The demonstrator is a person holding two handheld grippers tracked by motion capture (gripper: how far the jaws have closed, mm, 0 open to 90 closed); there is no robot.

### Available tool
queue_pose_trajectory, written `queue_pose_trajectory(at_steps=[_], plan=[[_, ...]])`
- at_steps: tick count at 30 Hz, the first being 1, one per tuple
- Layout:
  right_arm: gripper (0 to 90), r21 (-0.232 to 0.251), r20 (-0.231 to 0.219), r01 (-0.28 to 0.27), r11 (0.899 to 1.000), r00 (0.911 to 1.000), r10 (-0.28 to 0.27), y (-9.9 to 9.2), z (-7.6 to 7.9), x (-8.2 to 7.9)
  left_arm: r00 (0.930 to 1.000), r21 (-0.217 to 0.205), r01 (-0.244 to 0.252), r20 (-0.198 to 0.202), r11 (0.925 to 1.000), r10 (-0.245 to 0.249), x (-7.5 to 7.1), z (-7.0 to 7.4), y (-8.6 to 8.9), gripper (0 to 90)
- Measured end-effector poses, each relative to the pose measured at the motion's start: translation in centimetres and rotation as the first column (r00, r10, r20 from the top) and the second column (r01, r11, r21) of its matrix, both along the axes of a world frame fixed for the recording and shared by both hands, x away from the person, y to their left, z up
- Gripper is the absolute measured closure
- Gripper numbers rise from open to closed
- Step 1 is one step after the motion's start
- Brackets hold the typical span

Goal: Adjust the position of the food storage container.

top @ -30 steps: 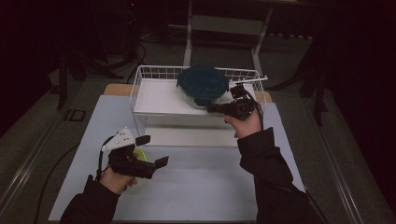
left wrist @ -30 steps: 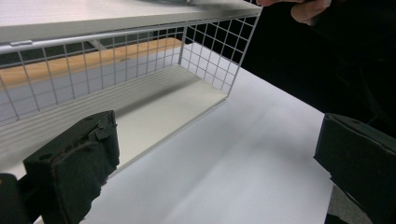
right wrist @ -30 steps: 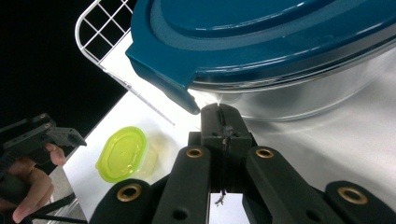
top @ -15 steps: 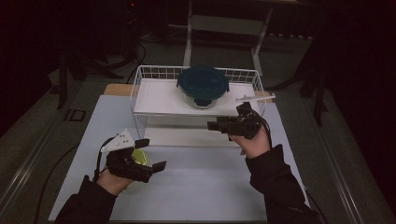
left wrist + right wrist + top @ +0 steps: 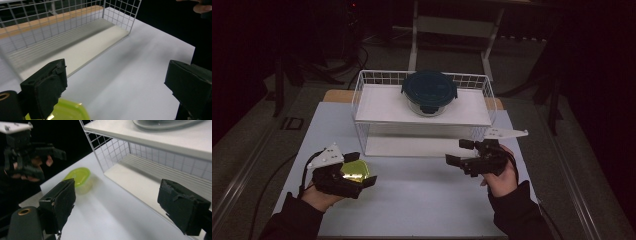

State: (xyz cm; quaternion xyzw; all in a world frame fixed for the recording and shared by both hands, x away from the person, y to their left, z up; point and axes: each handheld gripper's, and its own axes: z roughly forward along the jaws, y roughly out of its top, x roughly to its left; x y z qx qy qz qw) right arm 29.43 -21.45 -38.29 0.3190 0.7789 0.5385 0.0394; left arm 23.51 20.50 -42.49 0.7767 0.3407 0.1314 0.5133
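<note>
High view puts the left gripper (image 5: 362, 181) nearest, low at the table's left, hovering over the yellow-green tub (image 5: 353, 171); its own view shows the jaws spread wide with bare table (image 5: 140, 75) between them and only the tub's rim (image 5: 68, 112) peeking under the left-hand jaw, so nothing is gripped yet. Across the table the right gripper (image 5: 460, 152) hangs in the air just in front of the wire rack (image 5: 362, 95); its jaws stand wide apart and empty, and its own view looks past them to the tub (image 5: 78, 178) on the table near the rack's lower shelf (image 5: 140, 180). Farther back, the dark-lidded bowl (image 5: 429, 91) sits on the rack's top shelf, clear of both grippers.

By my reading the bowl's half of the job is done: it rests shelved and let go. What is left seems to be the tub, still on the table and unheld; the left gripper has yet to drop and close on it, and the lower shelf lies free.

Against the earlier frames, the right gripper was up at the bowl's edge on the top shelf and has since pulled back toward the person and sunk below shelf level; its jaws have just been opening, with nothing between them. The left gripper has edged only a little over the tub; bowl and tub lie where they were.
</note>
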Motion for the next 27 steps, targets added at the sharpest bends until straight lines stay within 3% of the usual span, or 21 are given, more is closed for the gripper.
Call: queue_pose_trajectory(at_steps=[8,17,24,27], plan=[[14.6,0.003,0.027,0.015,1.000,0.9995,-0.015,-1.7,-1.5,-2.0,0.9991,0.018,-0.042,0.006,0.9990,0.041,-0.8,-0.2,3.1,11.1],[14.9,0.036,0.021,0.045,0.998,0.9988,-0.045,-3.7,-3.8,-3.6,0.9942,0.003,-0.103,-0.030,0.9947,0.103,-1.7,-1.6,7.4,38.3],[14.9,0.026,0.036,0.065,0.998,0.9972,-0.066,-5.0,-3.8,-4.1,0.9874,0.012,-0.146,-0.060,0.9892,0.146,-1.9,-3.1,9.4,54.6],[14.9,0.034,0.046,0.060,0.998,0.9971,-0.061,-5.6,-3.6,-4.2,0.9821,0.006,-0.162,-0.096,0.9868,0.162,-1.8,-4.0,10.3,60.6]])
